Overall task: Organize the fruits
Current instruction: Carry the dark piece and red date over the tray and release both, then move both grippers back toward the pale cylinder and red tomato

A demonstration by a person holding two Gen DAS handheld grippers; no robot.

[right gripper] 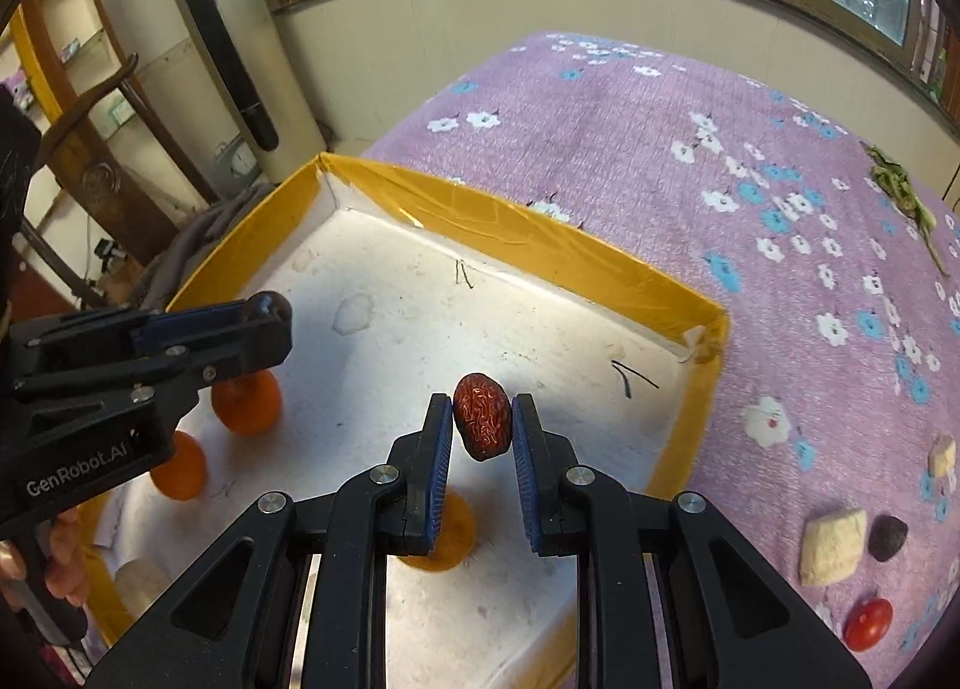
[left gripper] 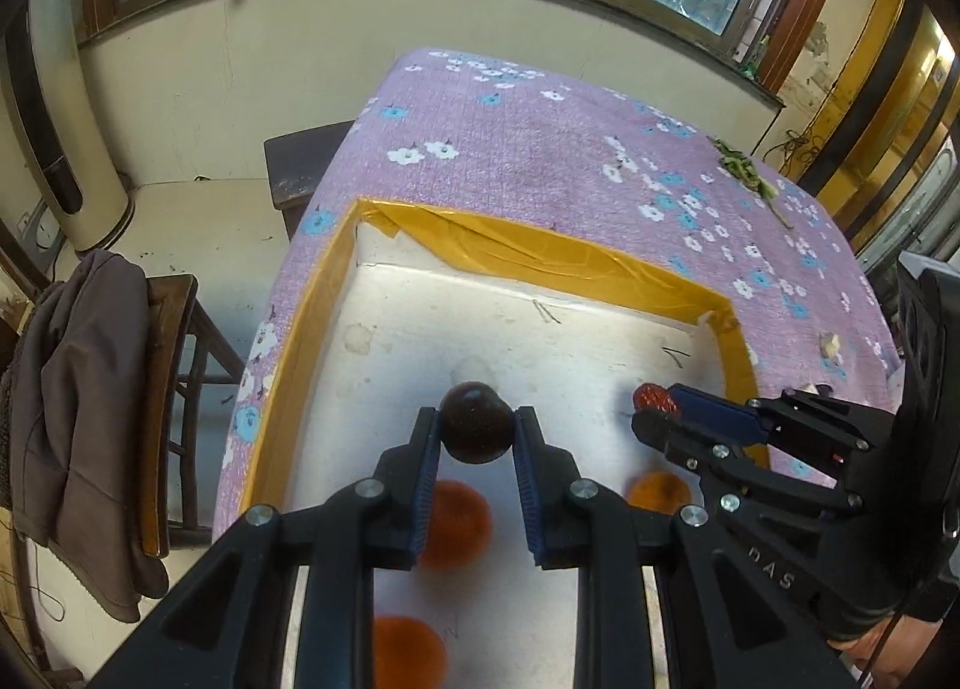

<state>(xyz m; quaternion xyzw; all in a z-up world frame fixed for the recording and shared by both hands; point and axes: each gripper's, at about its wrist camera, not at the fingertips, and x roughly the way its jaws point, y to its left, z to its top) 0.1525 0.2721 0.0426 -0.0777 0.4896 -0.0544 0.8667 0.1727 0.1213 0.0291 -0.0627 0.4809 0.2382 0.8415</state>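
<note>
My left gripper [left gripper: 477,428] is shut on a dark round fruit [left gripper: 477,422] and holds it above the white box with yellow taped rim [left gripper: 540,251]. My right gripper [right gripper: 481,428] is shut on a wrinkled red date [right gripper: 482,416] above the same box [right gripper: 600,263]; the right gripper also shows in the left wrist view [left gripper: 657,416]. Three oranges lie on the box floor [right gripper: 246,401], [right gripper: 180,467], [right gripper: 444,533]. The left gripper appears at the left of the right wrist view [right gripper: 264,323].
The box sits on a purple flowered cloth [right gripper: 690,149]. On the cloth at the right lie a red tomato [right gripper: 868,624], a dark fruit [right gripper: 888,536], pale chunks [right gripper: 834,545] and green scraps [right gripper: 900,185]. A chair with a jacket [left gripper: 78,419] stands left of the table.
</note>
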